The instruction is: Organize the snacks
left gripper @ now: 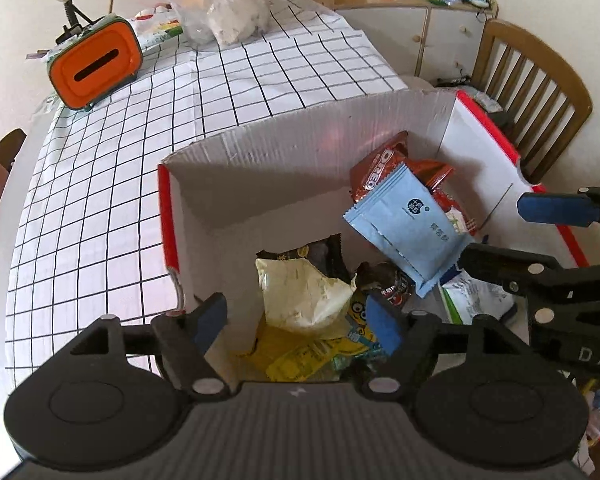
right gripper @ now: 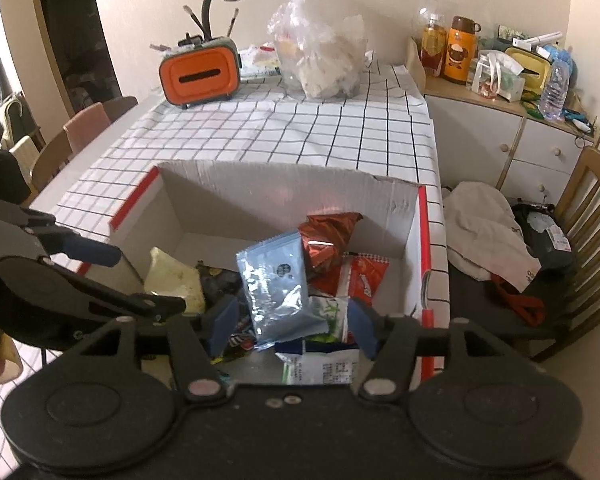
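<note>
Snack packets lie heaped in a cardboard box [right gripper: 414,240] on the checked tabletop [right gripper: 284,128]. Both claws hang spread and empty, the left claw [left gripper: 296,322] above a pale yellow packet [left gripper: 300,296], the right claw [right gripper: 290,326] around a light, slippery blue sachet [right gripper: 278,280], probably best pinched at its flat sealed edge.

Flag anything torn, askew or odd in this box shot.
The cardboard box has a ragged, torn top edge on its far wall, roughest near the right corner. Inside, the light blue packet stands tilted on the heap, leaning on the Oreo pack, not lying flat. Nothing has spilled onto the checked tablecloth.
</note>
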Action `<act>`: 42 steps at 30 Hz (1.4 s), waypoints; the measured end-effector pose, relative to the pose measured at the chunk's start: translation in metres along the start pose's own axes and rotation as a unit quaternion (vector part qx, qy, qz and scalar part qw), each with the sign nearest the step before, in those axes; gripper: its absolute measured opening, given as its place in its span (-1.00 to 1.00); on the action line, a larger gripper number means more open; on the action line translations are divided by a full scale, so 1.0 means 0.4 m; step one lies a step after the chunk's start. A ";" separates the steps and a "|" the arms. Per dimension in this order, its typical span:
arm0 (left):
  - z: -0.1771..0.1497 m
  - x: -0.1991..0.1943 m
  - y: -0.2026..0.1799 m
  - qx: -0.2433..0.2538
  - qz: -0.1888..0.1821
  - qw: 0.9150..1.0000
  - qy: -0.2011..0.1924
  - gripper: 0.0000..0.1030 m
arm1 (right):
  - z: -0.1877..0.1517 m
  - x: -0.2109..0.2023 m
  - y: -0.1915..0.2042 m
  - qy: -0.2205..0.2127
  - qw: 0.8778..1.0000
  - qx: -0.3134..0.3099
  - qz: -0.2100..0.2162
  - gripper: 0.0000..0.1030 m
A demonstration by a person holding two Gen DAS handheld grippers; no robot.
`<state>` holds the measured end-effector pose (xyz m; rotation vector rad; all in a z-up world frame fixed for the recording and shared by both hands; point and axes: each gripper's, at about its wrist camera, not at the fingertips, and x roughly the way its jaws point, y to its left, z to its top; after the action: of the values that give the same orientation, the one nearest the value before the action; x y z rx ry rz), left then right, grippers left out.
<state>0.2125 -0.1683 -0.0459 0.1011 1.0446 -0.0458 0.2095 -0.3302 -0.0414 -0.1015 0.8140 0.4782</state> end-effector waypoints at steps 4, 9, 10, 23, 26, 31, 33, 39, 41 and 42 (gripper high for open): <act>-0.016 -0.038 0.017 -0.012 -0.011 1.000 -0.020 0.52 | -0.006 -0.026 0.007 -0.013 1.000 0.005 0.005 0.31; -0.037 -0.095 0.028 -0.017 -0.023 0.998 -0.052 0.55 | -0.008 -0.070 0.017 -0.036 0.999 0.007 0.010 0.60; -0.042 -0.105 0.030 -0.018 -0.025 0.998 -0.058 0.57 | -0.009 -0.078 0.019 -0.038 0.999 0.008 0.011 0.62; -0.110 -0.233 0.049 -0.031 -0.028 0.989 -0.140 0.61 | -0.034 -0.172 0.056 -0.085 0.996 0.008 0.030 0.99; -0.123 -0.254 0.057 -0.041 -0.033 0.987 -0.153 0.62 | -0.040 -0.187 0.062 -0.091 0.995 0.008 0.029 0.99; -0.136 -0.281 0.067 -0.050 -0.037 0.984 -0.167 0.70 | -0.054 -0.205 0.073 -0.099 0.995 0.010 0.033 0.99; -0.140 -0.289 0.070 -0.054 -0.041 0.983 -0.171 0.78 | -0.058 -0.208 0.078 -0.100 0.994 0.008 0.033 0.99; -0.149 -0.303 0.067 -0.051 -0.039 0.982 -0.179 0.92 | -0.075 -0.217 0.086 -0.102 0.994 0.015 0.041 0.99; -0.153 -0.305 0.067 -0.051 -0.041 0.982 -0.179 0.93 | -0.079 -0.219 0.088 -0.103 0.994 0.016 0.042 0.99; -0.155 -0.306 0.069 -0.052 -0.041 0.982 -0.179 0.94 | -0.081 -0.221 0.089 -0.104 0.994 0.018 0.043 0.99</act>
<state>0.1002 -0.1357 0.0309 -0.0458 0.6891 -0.0808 0.1198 -0.3400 0.0034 0.0160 0.6242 0.5458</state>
